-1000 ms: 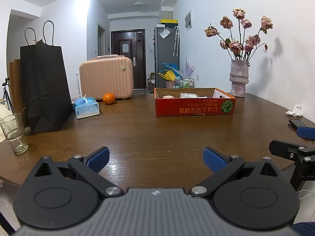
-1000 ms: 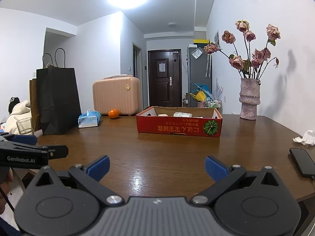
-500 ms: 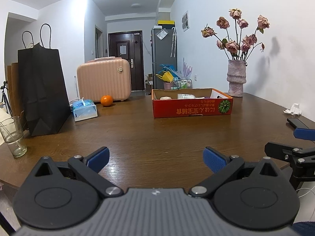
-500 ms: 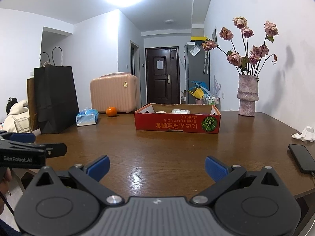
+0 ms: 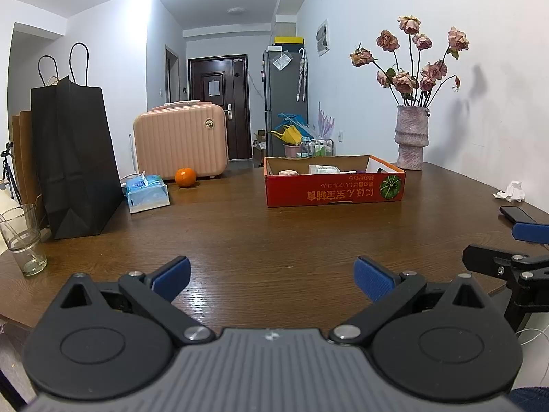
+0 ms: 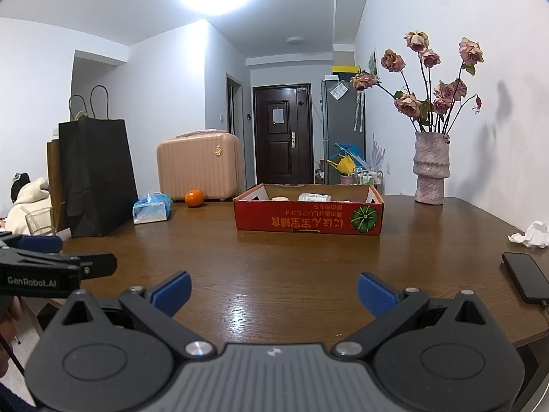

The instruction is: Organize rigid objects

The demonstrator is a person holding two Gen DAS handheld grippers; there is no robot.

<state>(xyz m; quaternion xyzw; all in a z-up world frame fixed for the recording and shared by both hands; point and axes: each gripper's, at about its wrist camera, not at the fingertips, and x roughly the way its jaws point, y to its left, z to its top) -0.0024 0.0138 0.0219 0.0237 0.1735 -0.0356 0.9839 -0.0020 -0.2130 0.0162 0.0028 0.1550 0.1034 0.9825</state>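
The red box (image 5: pixel 334 185) sits on the far half of the brown surface (image 5: pixel 274 240), its long printed side facing the two grippers, a green pumpkin picture at its right end. Inside it lie a few small items (image 5: pixel 324 170); only their pale tops show over the rim, too little to tell what they are. Right of the box, near the wall, stands a pink vase (image 5: pixel 411 139) of dried roses (image 5: pixel 411 58). Left of the box, well apart from it, an orange (image 5: pixel 185 177) rests just in front of a pink case (image 5: pixel 180 144), with a tissue pack (image 5: pixel 147 194) beside it and a tall black bag (image 5: pixel 77 158) further left. A glass (image 5: pixel 22 240) stands at the near left edge. On the right side lie a crumpled tissue (image 6: pixel 530 235) and a dark phone (image 6: pixel 525 276) close to the edge.

The left gripper (image 5: pixel 272 276) hovers low over the near edge of the surface, jaws spread wide with nothing between the blue pads (image 5: pixel 171 276). The right gripper (image 6: pixel 272 290) hangs alongside at the same height, jaws likewise released and empty, its blue pads (image 6: pixel 375 293) well apart. Both point straight at the box, well short of it. A hand (image 6: pixel 8 312) shows at the far left edge of the right wrist view, under the left gripper's side
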